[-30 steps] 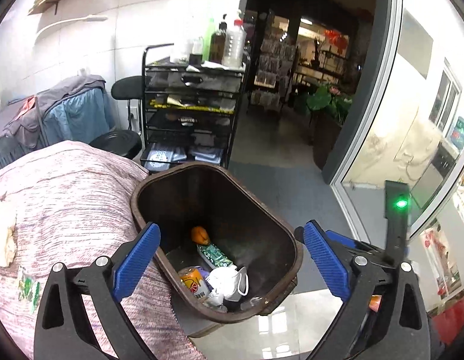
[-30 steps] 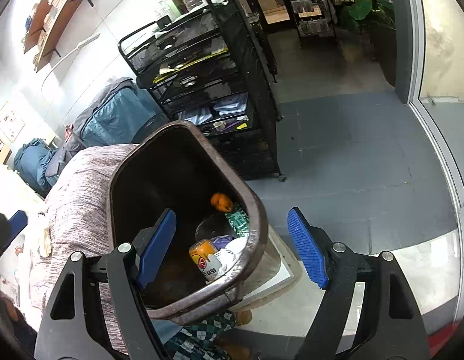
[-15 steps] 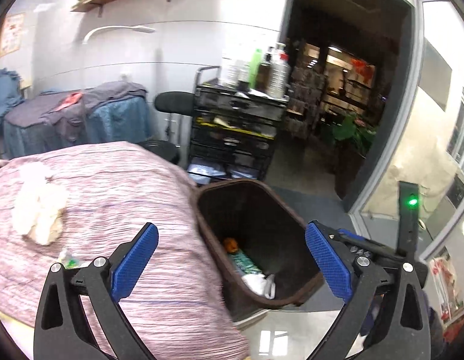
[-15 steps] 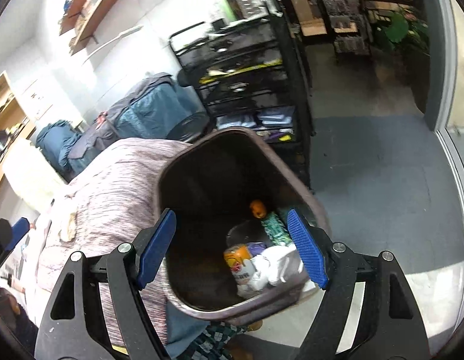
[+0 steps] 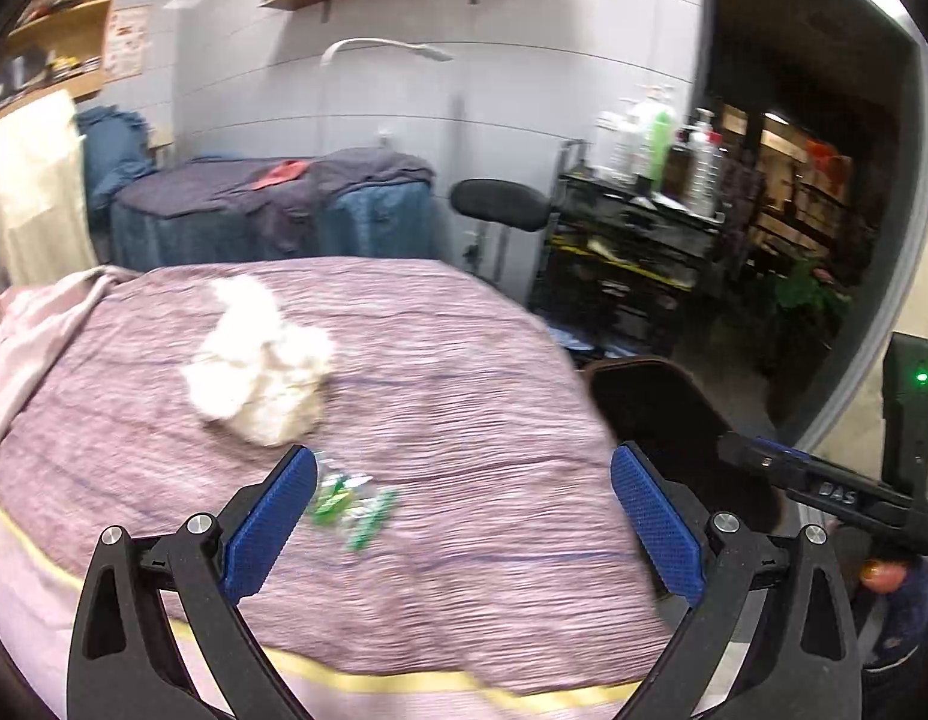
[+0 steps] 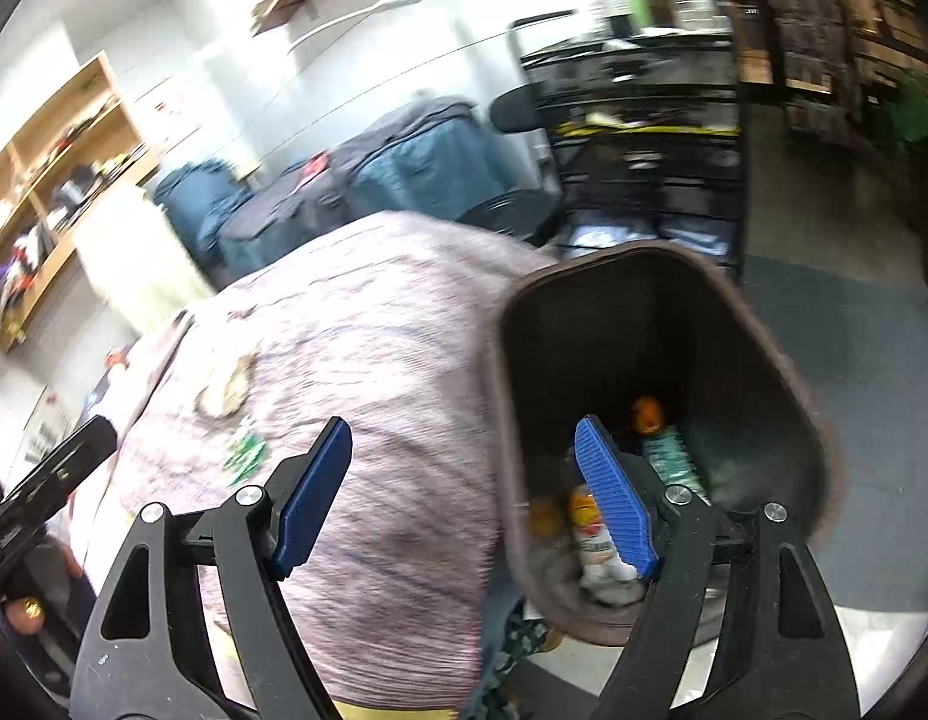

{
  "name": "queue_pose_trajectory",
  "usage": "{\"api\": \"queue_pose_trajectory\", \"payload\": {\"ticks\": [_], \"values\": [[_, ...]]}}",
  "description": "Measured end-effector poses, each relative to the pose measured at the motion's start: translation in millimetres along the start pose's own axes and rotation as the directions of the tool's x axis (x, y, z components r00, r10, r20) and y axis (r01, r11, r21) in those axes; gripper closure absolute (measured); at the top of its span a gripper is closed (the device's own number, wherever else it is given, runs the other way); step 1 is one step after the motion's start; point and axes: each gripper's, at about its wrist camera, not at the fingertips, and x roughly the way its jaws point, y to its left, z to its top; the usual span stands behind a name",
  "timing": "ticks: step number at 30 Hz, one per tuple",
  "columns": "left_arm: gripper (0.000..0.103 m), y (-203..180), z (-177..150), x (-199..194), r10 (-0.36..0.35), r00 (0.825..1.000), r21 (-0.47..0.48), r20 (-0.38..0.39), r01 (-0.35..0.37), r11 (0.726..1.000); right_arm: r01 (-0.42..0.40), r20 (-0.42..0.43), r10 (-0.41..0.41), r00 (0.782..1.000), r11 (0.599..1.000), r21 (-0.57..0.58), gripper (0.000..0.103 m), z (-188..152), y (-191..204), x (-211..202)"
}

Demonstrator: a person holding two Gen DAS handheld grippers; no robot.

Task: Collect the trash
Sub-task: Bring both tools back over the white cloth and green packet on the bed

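Observation:
A crumpled white tissue wad (image 5: 257, 363) lies on a table under a pink striped cloth (image 5: 464, 408). Just in front of it lies a small green-and-clear wrapper (image 5: 350, 504). My left gripper (image 5: 461, 510) hangs open above the cloth, the wrapper close to its left pad, nothing between its jaws. A dark brown trash bin (image 6: 661, 312) stands at the table's right end with a can, an orange item and green packets inside. My right gripper (image 6: 464, 492) is open and empty, straddling the bin's left rim. In the right wrist view the tissue wad (image 6: 227, 384) and wrapper (image 6: 246, 455) show blurred.
A black wire cart (image 5: 631, 258) with bottles stands behind the bin (image 5: 673, 420), beside a black stool (image 5: 499, 204). Another covered table (image 5: 272, 210) in blue and purple cloth stands at the wall. Wooden shelves (image 6: 50, 180) hang at the left. A doorway (image 5: 805, 180) opens at the right.
Both views have swung left from the bin toward the table. The tissue wad and wrapper have come into the middle of the left wrist view, the bin to its right edge. Both grippers stayed open.

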Motion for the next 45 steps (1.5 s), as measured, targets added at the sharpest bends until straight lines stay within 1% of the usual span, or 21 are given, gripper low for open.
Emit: {"api": "queue_pose_trajectory", "payload": {"ticks": [3,6,10,16,19,22,28,32,35,37,39,43,45], "values": [[0.006,24.2,-3.3,-2.7,0.048,0.999,-0.022,-0.01,-0.048,0.999,-0.041,-0.035,0.039,0.999,0.998,-0.048,0.026,-0.1,24.0,10.3],[0.006,48.9,-8.2,-6.2,0.089,0.996,-0.051,-0.024,-0.09,0.995,-0.1,-0.089,0.093,0.992,0.992,-0.074,0.026,-0.5,46.0,23.1],[0.006,84.8,-16.6,-10.6,0.141,0.989,-0.101,-0.048,-0.145,0.984,-0.144,-0.125,0.128,0.984,0.981,-0.131,0.026,-2.2,78.4,36.8],[0.006,132.7,-27.8,-15.8,0.185,0.979,-0.179,-0.081,-0.197,0.964,-0.227,-0.175,0.197,0.965,0.959,-0.172,0.026,0.0,119.1,59.1],[0.006,150.7,-30.5,-19.6,0.2,0.976,-0.207,-0.088,-0.214,0.955,-0.272,-0.206,0.235,0.95,0.946,-0.175,0.026,3.0,138.1,74.0],[0.006,162.0,-29.5,-17.4,0.197,0.976,-0.234,-0.093,-0.214,0.948,-0.301,-0.234,0.258,0.937,0.938,-0.172,0.026,7.2,157.5,94.3],[0.006,172.6,-20.1,1.0,0.166,0.98,-0.248,-0.106,-0.188,0.951,-0.308,-0.232,0.26,0.937,0.93,-0.203,0.026,21.1,186.8,122.4],[0.006,174.3,-6.7,24.0,0.127,0.984,-0.246,-0.122,-0.154,0.957,-0.294,-0.221,0.249,0.943,0.935,-0.2,0.026,35.0,190.7,134.3],[0.007,169.6,8.6,44.6,0.115,0.984,-0.21,-0.133,-0.141,0.967,-0.278,-0.204,0.239,0.949,0.941,-0.193,0.026,44.5,188.7,141.0],[0.007,166.0,20.4,62.7,0.12,0.981,-0.18,-0.155,-0.147,0.972,-0.264,-0.193,0.229,0.954,0.947,-0.18,0.026,49.7,183.1,145.2],[0.01,161.4,29.4,80.7,0.119,0.977,-0.157,-0.178,-0.147,0.976,-0.257,-0.188,0.226,0.956,0.954,-0.158,0.026,53.8,175.9,149.2],[0.019,155.6,41.9,117.5,0.134,0.967,-0.116,-0.216,-0.161,0.98,-0.241,-0.194,0.215,0.957,0.962,-0.127,0.026,56.7,166.7,157.9],[0.025,155.9,45.2,131.1,0.134,0.964,-0.113,-0.231,-0.163,0.98,-0.242,-0.202,0.213,0.956,0.962,-0.129,0.026,55.1,166.0,161.4]]}}
